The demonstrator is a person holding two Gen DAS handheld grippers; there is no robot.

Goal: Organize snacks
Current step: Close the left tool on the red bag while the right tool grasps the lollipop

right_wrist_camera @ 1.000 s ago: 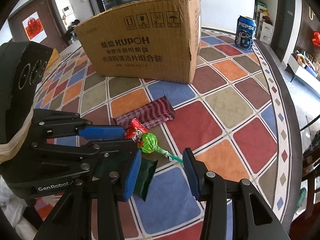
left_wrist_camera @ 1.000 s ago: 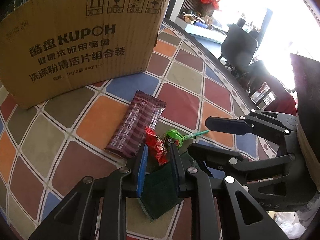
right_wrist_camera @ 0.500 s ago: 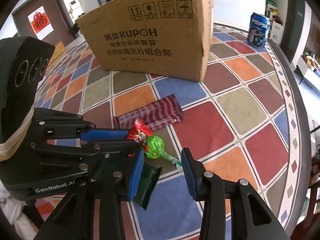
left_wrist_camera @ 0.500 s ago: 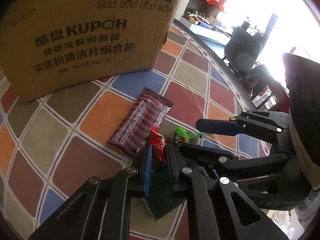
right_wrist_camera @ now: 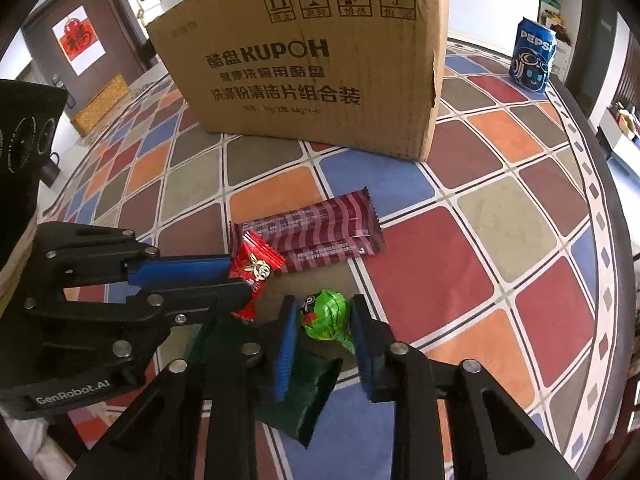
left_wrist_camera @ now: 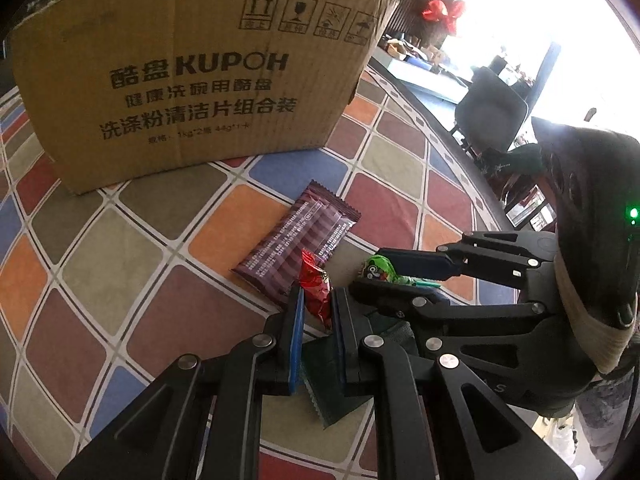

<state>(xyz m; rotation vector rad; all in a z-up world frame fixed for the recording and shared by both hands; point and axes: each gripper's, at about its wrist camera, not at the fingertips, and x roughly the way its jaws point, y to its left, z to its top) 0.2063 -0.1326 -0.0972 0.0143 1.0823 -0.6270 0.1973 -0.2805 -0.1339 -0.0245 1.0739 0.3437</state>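
Your left gripper [left_wrist_camera: 316,304] pinches the crinkly red candy [left_wrist_camera: 316,288], while your right gripper [right_wrist_camera: 325,316], jaws just narrowed, nips the round green lollipop [right_wrist_camera: 326,314].

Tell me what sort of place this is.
Probably a home living or dining room. A round table with a coloured checked cover holds a cardboard box, snacks and a Pepsi can; behind are a door with a red paper decoration and a chair by a bright window.

Bright daylight, blown-out white window glare [left_wrist_camera: 552,32] at the left view's upper right, soft shadows under the brown cardboard box [right_wrist_camera: 312,60], strong fisheye bending, dark vignetted corners, sharp centre
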